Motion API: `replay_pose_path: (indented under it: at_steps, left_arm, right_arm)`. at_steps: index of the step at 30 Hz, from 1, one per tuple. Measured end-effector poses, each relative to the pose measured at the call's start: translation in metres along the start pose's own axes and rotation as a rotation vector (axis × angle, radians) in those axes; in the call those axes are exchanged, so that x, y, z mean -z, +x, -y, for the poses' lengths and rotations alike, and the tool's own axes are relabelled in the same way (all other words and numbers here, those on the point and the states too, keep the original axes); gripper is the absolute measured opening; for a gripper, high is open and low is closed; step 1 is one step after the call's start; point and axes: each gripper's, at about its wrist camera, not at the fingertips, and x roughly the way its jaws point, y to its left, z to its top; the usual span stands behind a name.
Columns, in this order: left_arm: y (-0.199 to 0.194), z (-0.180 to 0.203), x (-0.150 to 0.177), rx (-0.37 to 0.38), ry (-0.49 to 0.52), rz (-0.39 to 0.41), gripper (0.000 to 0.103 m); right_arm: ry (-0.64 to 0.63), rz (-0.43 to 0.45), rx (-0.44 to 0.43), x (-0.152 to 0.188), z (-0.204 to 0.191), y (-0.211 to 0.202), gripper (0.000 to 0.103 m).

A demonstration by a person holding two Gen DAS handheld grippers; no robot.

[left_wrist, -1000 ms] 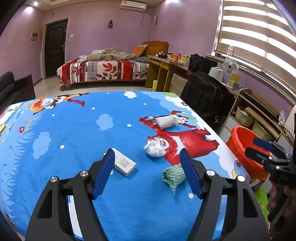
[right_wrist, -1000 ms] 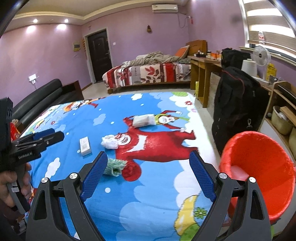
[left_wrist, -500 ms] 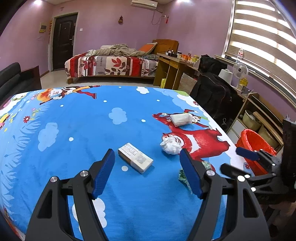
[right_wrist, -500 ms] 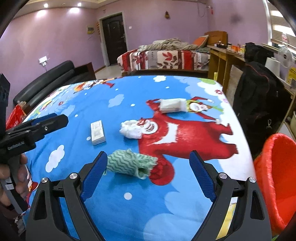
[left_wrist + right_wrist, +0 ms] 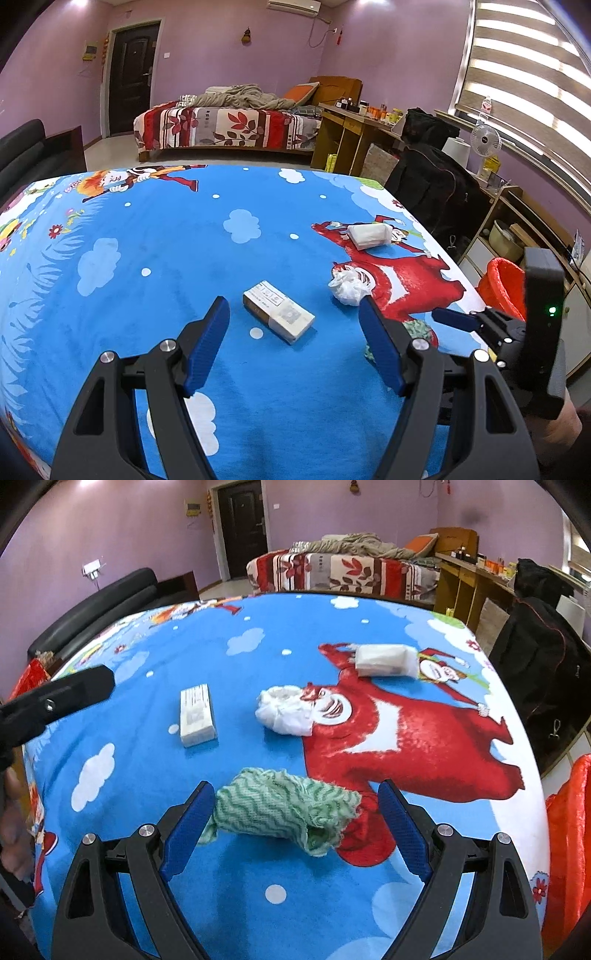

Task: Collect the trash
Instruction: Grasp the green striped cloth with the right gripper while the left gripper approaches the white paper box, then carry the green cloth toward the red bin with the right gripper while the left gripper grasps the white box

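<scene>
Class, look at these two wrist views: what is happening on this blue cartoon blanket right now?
A person holds two grippers over scattered trash. The right gripper, open, straddles the crumpled green-and-white woven cloth. The left gripper, also open, points at the small white cardboard box, not touching it. A crumpled white tissue and a white tissue packet lie farther off. The red bin stands beside the table.

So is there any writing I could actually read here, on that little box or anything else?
Nothing reads clearly.
Small box: printed panels on top, too small and blurred to read.
Tissue pack: no legible print.
Bottle on the window sill: a red label, unreadable.
Left tongs and right tongs: no markings visible.
</scene>
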Motion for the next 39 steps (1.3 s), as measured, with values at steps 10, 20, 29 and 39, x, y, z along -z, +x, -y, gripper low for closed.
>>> replay_pose_path:
  at_steps: [10,20,29,39]
  left_arm:
    - [0.008,-0.005,0.004,-0.006,-0.013,-0.020,0.070]
    - [0.029,-0.006,0.010,-0.024,-0.014,-0.064,0.070]
    - [0.060,0.003,0.005,-0.026,-0.017,-0.119,0.069]
    - [0.100,0.005,0.001,-0.069,-0.059,-0.219,0.059]
  right_arm:
    - [-0.028,-0.051,-0.046,0.005,-0.006,0.011,0.053]
    - [-0.026,-0.012,-0.041,0.007,-0.001,-0.004,0.045]
    - [0.035,0.051,0.013,0.008,0.030,-0.033,0.045]
    - [0.125,0.113,0.069,0.014,0.076,-0.066,0.045]
